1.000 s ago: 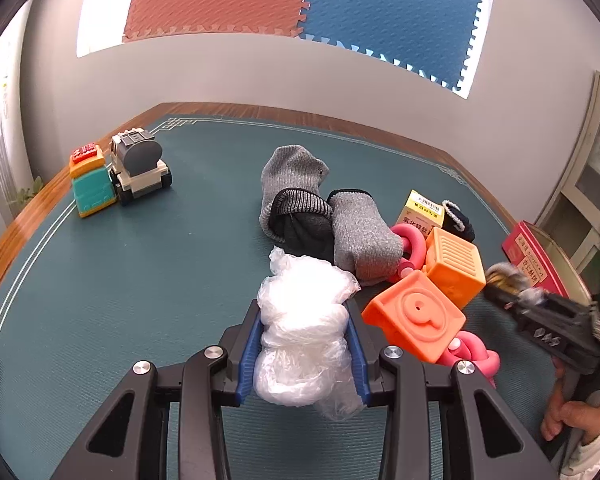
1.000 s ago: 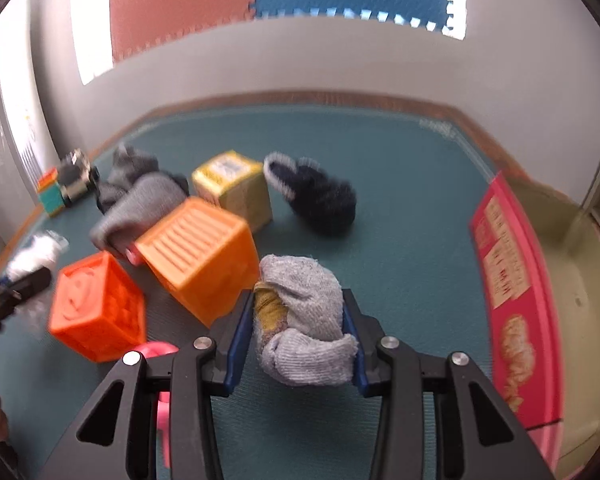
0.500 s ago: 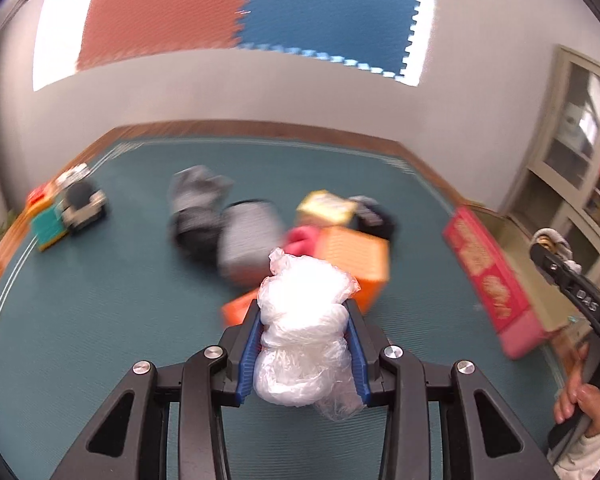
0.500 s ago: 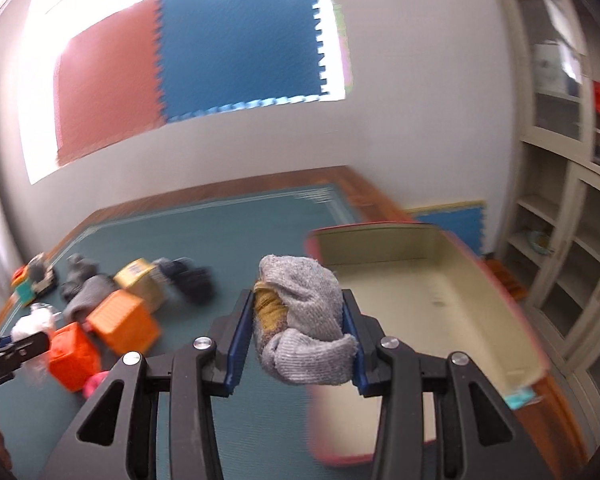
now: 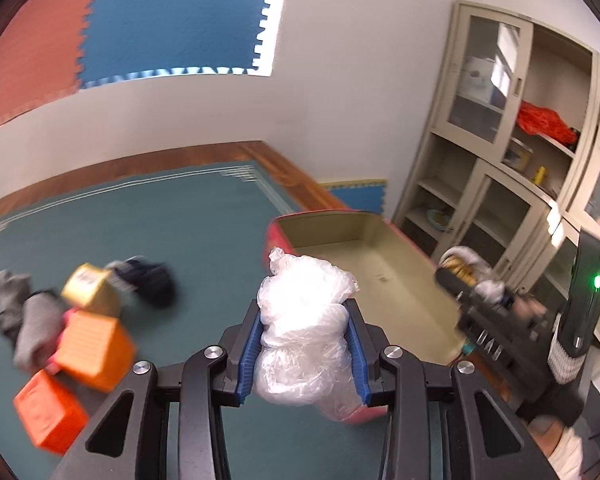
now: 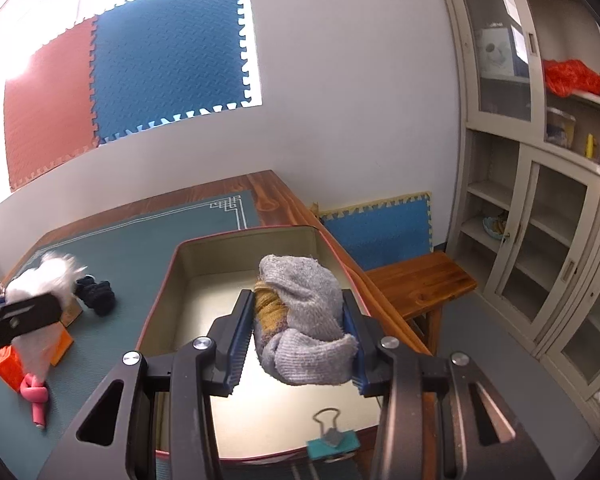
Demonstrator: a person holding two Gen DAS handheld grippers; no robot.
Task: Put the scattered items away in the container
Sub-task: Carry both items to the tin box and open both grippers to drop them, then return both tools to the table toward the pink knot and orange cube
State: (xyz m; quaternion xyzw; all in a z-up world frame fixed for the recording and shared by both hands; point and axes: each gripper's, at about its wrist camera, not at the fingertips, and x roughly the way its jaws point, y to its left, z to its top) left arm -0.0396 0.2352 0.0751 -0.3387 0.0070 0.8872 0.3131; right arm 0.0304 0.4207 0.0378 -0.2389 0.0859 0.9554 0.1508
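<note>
Under both grippers I see a wooden surface (image 6: 274, 200) covered by a teal mat (image 5: 160, 216), beside a white wall and beige glass cabinets (image 6: 540, 160). My left gripper (image 5: 304, 340) clamps a crinkled plastic bag (image 5: 304, 320) just before the container (image 5: 380, 256). My right gripper (image 6: 298, 334) squeezes a knitted grey sock bundle (image 6: 304, 320) above the container's beige inside. Orange cubes (image 5: 92, 344) and dark socks (image 5: 152, 284) lie on the mat.
</note>
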